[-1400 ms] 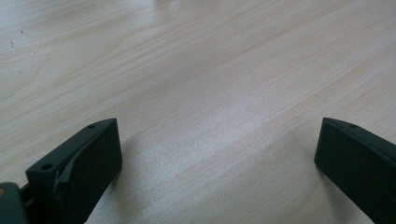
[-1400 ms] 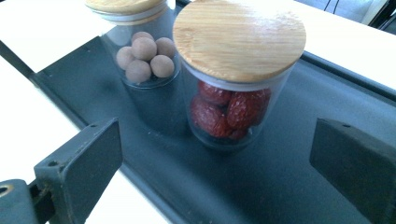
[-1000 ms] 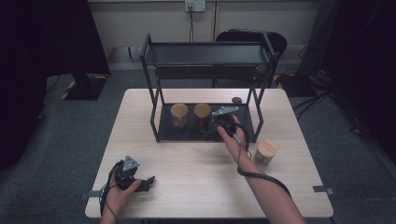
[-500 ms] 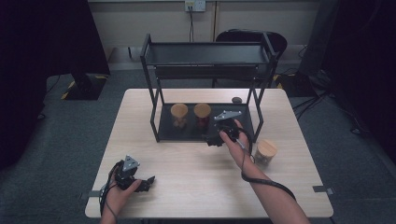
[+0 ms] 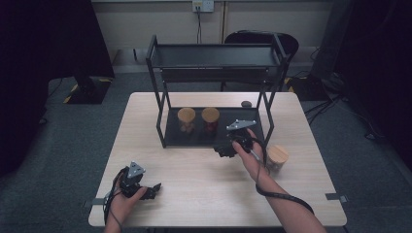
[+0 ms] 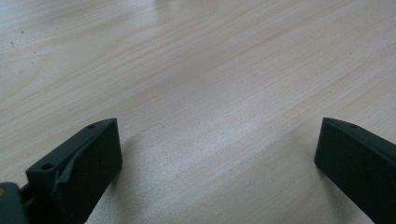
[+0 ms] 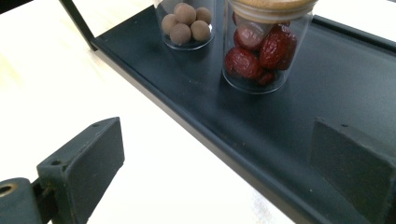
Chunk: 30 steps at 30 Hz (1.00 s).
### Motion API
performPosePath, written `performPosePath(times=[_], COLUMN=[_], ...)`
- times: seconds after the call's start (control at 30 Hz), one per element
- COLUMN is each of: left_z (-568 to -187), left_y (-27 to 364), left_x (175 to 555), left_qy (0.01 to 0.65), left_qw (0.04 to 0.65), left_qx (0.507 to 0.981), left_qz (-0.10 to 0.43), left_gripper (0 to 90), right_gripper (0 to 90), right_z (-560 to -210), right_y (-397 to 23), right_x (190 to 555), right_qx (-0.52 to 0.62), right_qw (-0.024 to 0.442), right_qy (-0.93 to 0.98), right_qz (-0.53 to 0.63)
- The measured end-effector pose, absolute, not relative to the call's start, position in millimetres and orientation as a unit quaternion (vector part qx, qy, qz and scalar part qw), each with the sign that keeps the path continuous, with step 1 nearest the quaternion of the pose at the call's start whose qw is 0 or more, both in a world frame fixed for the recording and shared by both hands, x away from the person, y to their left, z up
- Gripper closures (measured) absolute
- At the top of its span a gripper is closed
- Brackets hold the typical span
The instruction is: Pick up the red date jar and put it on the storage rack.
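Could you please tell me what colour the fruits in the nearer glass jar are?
Dark red, glossy fruits in the cork-lidded glass jar, clearest in the right gripper view.

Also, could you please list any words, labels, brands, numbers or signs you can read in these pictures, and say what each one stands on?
None can be read.
The jar of red fruit and the jar of brown balls on the shelf tray bear no label.
The jar on the table shows a plain lid.
The wall socket is too small to show any marking.
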<state>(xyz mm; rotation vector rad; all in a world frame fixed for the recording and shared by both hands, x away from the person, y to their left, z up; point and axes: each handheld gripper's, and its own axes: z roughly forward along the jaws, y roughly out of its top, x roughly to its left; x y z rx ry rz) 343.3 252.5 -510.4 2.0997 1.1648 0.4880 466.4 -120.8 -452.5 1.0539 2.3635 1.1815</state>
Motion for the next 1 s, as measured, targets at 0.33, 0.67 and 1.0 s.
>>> performPosePath(times=[0.33,0.67,1.0], left_z=[-510,-510,-510], left_y=[252,252,252], left_x=[343,343,343], left_qy=[0.447,0.447,0.447], left_qw=[0.339,0.339,0.339], left_qx=[0.806,0.806,0.806], left_qz=[0.187,0.187,0.187], left_gripper=[0.4,0.4,0.4], right_gripper=[2.9,2.9,2.9], right_z=[-458,-463,-465], right_y=[-131,-137,-143], right_x=[453,441,431], right_qx=[0.362,0.353,0.342], right_qw=[0.140,0.133,0.128], right_qy=[0.825,0.831,0.836], right_qz=[0.411,0.409,0.411])
